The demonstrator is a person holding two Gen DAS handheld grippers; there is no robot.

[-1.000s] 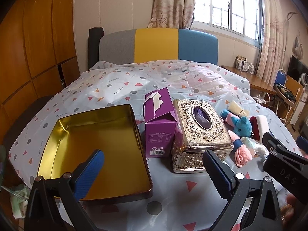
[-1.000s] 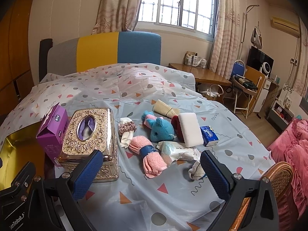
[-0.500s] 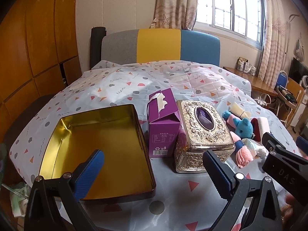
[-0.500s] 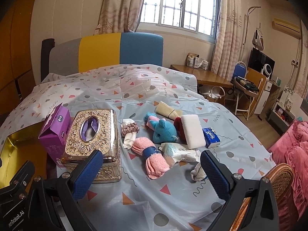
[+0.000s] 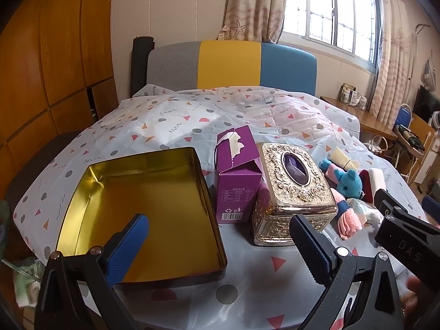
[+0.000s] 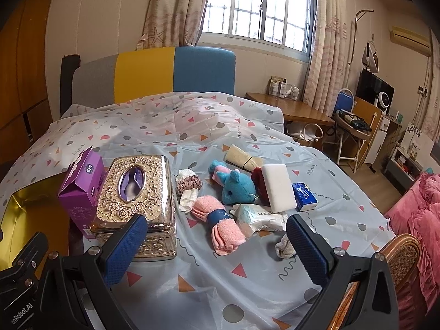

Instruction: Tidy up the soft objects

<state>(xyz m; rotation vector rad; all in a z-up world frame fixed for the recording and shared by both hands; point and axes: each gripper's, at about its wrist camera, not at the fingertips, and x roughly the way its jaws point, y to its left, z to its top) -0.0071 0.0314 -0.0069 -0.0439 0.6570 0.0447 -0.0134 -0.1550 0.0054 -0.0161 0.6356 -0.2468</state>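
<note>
An empty gold tin [image 5: 143,209] lies on the patterned sheet at the left. Soft objects lie in a cluster to the right: a blue plush toy [image 6: 238,187], a rolled pink towel [image 6: 222,224], a white sponge [image 6: 277,187], a scrunchie [image 6: 188,184], a wipes pack [image 6: 260,218], a blue tissue pack [image 6: 305,196] and a cream roll [image 6: 243,156]. My left gripper [image 5: 220,244] is open and empty above the tin's near edge. My right gripper [image 6: 214,246] is open and empty, short of the pink towel.
An ornate gold tissue box [image 6: 137,192] and a purple carton [image 5: 238,181] stand between the tin and the soft objects. A small crumpled cloth [image 6: 284,246] lies by my right fingertip. A wicker chair [image 6: 398,261] stands at the right; a desk [image 6: 291,107] is behind.
Both grippers have drawn back and risen slightly, so the objects sit a little farther off. Nothing on the sheet has moved and both grippers stay open.
</note>
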